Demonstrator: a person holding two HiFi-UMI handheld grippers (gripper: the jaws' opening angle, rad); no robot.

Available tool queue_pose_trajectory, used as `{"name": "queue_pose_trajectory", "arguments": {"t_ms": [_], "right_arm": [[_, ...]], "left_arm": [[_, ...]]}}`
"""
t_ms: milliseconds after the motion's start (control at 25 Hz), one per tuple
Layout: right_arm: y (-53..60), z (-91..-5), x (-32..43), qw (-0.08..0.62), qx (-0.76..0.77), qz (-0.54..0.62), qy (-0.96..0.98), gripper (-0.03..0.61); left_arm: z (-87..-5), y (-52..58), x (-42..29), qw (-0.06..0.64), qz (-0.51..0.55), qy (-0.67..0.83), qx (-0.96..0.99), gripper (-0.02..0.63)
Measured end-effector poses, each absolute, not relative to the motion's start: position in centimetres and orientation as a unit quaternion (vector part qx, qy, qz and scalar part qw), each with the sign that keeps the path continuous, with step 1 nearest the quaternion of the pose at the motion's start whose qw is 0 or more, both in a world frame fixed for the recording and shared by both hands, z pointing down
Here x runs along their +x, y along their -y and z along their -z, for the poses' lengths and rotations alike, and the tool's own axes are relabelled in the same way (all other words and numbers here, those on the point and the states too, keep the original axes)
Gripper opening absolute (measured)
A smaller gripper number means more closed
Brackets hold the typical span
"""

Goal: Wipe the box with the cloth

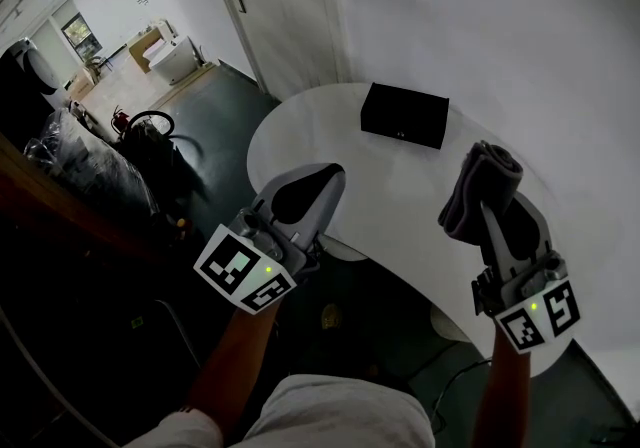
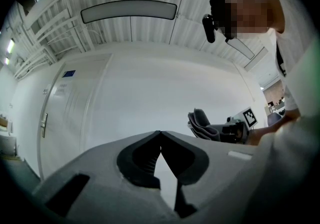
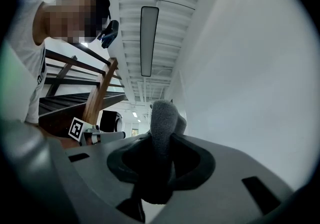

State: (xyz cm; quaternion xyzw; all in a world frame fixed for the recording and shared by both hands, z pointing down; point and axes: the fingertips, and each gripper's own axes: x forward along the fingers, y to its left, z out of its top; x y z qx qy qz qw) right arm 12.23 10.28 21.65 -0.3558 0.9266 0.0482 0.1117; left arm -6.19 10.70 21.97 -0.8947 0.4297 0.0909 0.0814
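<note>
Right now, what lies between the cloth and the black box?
Nothing, just bare white table between the cloth and the box, as the head view shows.

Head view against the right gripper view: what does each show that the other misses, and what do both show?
Only the head view: the black box lying on the white table. Only the right gripper view: the ceiling lamp and the stairs. Both: the cloth clamped in the jaws of the right gripper, and the left gripper.
</note>
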Motion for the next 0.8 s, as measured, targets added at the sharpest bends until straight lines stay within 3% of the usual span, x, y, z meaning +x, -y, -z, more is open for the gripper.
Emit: {"name": "queue_pose_trajectory", "arguments": {"t_ms": [800], "right_arm": [[3.2, -21.7, 2.2, 0.087, -0.409, -0.037, -0.908, 0.107]], "left_arm": [[-23.4, 4.7, -14.4, 0.068, -0.079, -0.363, -0.926, 0.015]]}}
